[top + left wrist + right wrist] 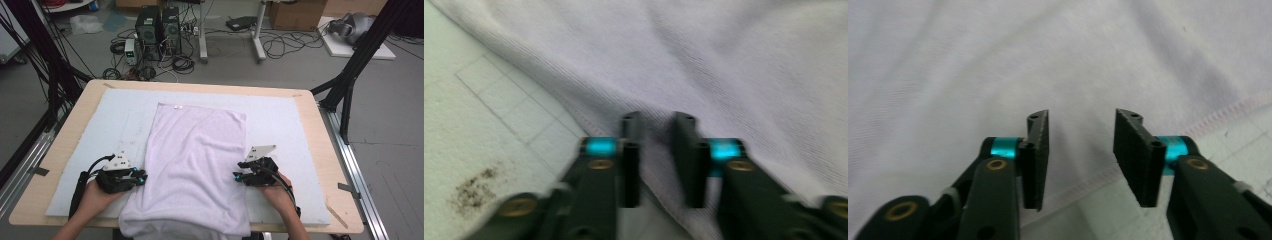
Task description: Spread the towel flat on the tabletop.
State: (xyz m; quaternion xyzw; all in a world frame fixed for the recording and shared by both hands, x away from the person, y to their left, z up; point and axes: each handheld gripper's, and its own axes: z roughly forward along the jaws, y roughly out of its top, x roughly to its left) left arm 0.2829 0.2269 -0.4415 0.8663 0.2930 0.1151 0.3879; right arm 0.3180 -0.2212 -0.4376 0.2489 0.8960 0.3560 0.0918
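A pale lilac towel (197, 160) lies lengthwise on the mat, and its near end hangs over the table's front edge. My left gripper (142, 176) is at the towel's left edge, near the front. In the left gripper view the jaws of that gripper (659, 130) stand close together with a ridge of towel (724, 60) pinched between them. My right gripper (237, 176) is at the towel's right edge. In the right gripper view it (1083, 125) stands open over the stitched hem of the towel (973, 60), with its pads clear of the cloth.
A whitish foam mat (285, 120) covers most of the wooden table (75, 120). A dark speckled stain (474, 190) marks the mat near my left gripper. Computers (160, 30), cables and black frame posts (350, 75) stand on the floor beyond the far edge.
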